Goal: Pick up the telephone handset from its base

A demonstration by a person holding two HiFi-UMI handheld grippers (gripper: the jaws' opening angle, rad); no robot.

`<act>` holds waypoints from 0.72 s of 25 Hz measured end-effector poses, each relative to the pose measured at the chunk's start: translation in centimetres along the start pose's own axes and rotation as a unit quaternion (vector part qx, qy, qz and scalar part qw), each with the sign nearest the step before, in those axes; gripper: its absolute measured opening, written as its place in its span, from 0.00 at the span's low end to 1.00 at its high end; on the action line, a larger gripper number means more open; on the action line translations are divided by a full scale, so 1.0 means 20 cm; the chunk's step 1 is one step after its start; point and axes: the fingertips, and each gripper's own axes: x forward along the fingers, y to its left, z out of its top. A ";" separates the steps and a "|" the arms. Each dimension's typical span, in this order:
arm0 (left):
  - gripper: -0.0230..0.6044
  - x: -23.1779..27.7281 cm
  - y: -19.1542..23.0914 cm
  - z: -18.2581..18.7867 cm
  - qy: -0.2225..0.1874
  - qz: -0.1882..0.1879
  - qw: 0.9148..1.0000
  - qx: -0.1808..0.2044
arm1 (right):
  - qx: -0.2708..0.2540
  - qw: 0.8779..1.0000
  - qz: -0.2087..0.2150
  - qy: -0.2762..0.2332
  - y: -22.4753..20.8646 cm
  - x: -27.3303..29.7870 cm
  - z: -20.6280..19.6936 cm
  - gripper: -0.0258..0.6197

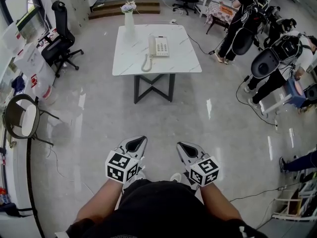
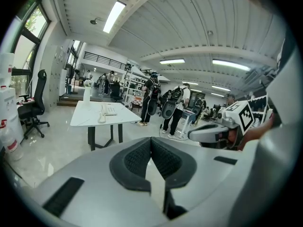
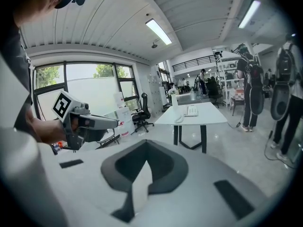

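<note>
Forearms (image 1: 101, 205) and dark top (image 1: 158, 209) fill the bottom edge of head view, each hand w/ a gripper held over the floor (image 1: 213, 108), well apart from the table. L gripper (image 1: 140, 143) sits lower ctr-left and R gripper (image 1: 184, 148) lower ctr-right. They're side by side, not touching, both aimed toward top of frame. L fingers (image 2: 137, 161): dark pads pressed together, nothing btwn them, as left gripper view shows. R fingers (image 3: 163, 167): likewise closed tight on nothing in right gripper view. White table (image 1: 176, 58) stands upper ctr of head view on a dark X-frame leg (image 1: 153, 88). Base (image 1: 162, 46) lies near the table's middle, and the handset (image 1: 152, 45) rests on it along its left side. Cord (image 1: 146, 63) loops from the handset down toward the table's lower edge. White vase (image 1: 129, 22) w/ flowers (image 1: 128, 6) stands at the table's upper edge, left of ctr. Black office chair (image 1: 60, 38) is upper left, w/ a round-backed chair (image 1: 22, 118) at the left edge. People (image 1: 240, 26) w/ dark gear stand upper right, cables (image 1: 257, 108) on the floor near them. Left gripper view has the table mid-left and R gripper at the right edge. Right gripper view has the table right of ctr and L gripper at the left.
</note>
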 end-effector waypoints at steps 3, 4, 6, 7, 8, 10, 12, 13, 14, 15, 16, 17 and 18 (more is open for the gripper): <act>0.04 -0.02 0.04 0.00 0.007 -0.003 1.000 0.003 | 0.000 1.000 -0.005 0.002 0.03 0.03 0.01 0.04; 0.04 -0.03 0.06 0.00 0.009 -0.004 1.000 0.005 | 0.000 1.000 -0.006 0.001 0.04 0.04 0.01 0.04; 0.04 -0.05 0.08 -0.01 0.009 -0.008 1.000 0.008 | 0.000 1.000 -0.009 -0.001 0.06 0.06 0.01 0.04; 0.04 -0.06 0.10 -0.01 0.008 -0.009 1.000 0.009 | 0.000 1.000 -0.011 -0.003 0.08 0.08 0.01 0.04; 0.04 -0.07 0.12 -0.01 0.007 -0.011 1.000 0.011 | 0.000 1.000 -0.013 -0.005 0.09 0.09 0.02 0.04; 0.04 -0.10 0.16 -0.01 0.005 -0.015 1.000 0.013 | 0.000 1.000 -0.016 -0.006 0.14 0.14 0.02 0.04; 0.04 -0.13 0.20 -0.02 0.006 -0.019 1.000 0.015 | 0.000 1.000 -0.018 -0.005 0.18 0.17 0.02 0.04; 0.04 -0.14 0.22 -0.03 0.007 -0.021 1.000 0.016 | 0.000 1.000 -0.019 -0.005 0.19 0.19 0.02 0.04; 0.04 -0.15 0.24 -0.04 0.008 -0.021 1.000 0.016 | 0.001 1.000 -0.020 -0.005 0.20 0.21 0.01 0.04; 0.04 -0.16 0.25 -0.05 0.009 -0.021 1.000 0.015 | 0.001 1.000 -0.021 -0.004 0.21 0.22 0.01 0.04; 0.04 -0.17 0.27 -0.06 0.010 -0.021 1.000 0.012 | 0.002 1.000 -0.021 -0.002 0.23 0.23 0.00 0.04; 0.04 -0.18 0.29 -0.07 0.012 -0.020 1.000 0.010 | 0.002 1.000 -0.021 0.000 0.25 0.24 -0.01 0.04; 0.04 -0.19 0.30 -0.09 0.013 -0.020 1.000 0.007 | 0.002 1.000 -0.020 0.003 0.26 0.25 -0.01 0.04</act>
